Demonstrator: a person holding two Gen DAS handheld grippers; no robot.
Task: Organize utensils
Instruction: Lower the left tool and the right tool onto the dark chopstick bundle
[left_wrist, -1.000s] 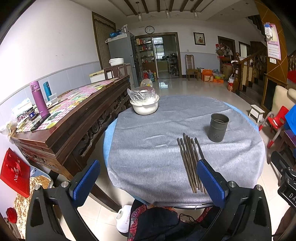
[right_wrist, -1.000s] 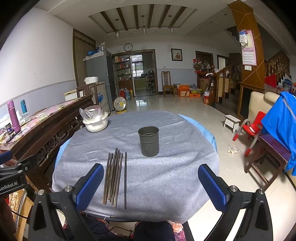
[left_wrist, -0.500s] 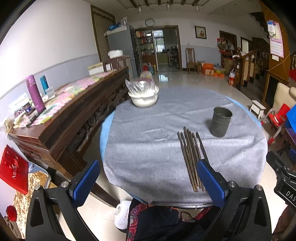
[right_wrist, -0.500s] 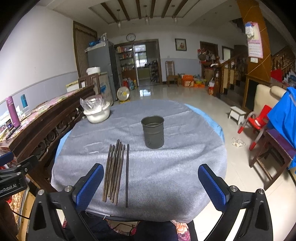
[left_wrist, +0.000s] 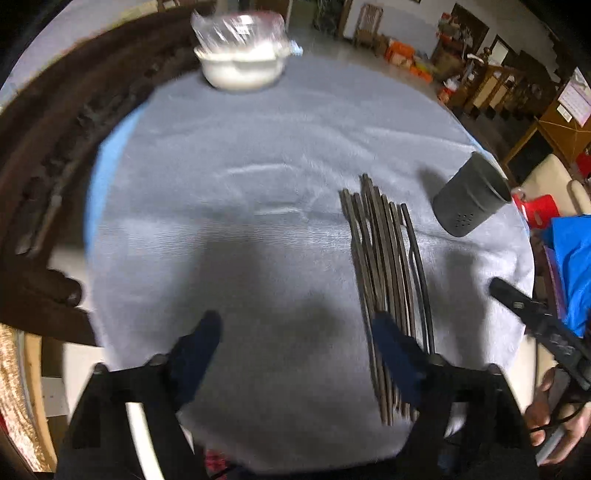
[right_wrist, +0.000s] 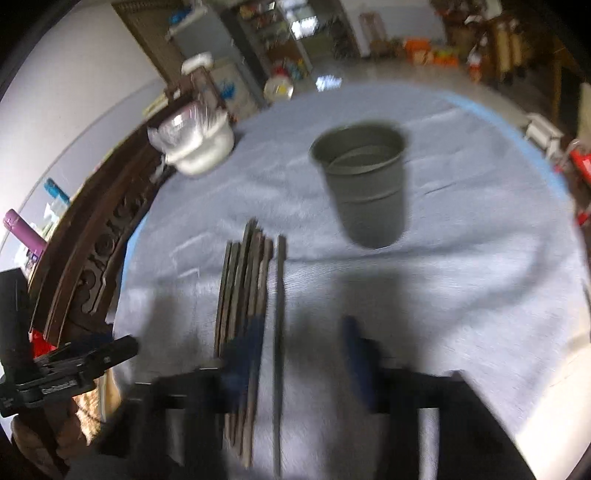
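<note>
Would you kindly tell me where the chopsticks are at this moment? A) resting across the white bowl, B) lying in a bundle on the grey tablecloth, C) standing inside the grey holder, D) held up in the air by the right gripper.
B: the chopsticks lie flat in a bundle on the grey tablecloth, apart from the empty grey holder.

Round table (left_wrist: 110, 173) with blue edge, covered by grey cloth (left_wrist: 266, 155), bundle of dark chopsticks (left_wrist: 384, 266) lying side by side at near right, grey cylindrical holder (left_wrist: 469, 199) upright beyond them, white bowl (left_wrist: 242, 70) with clear plastic cover at far left edge
</note>
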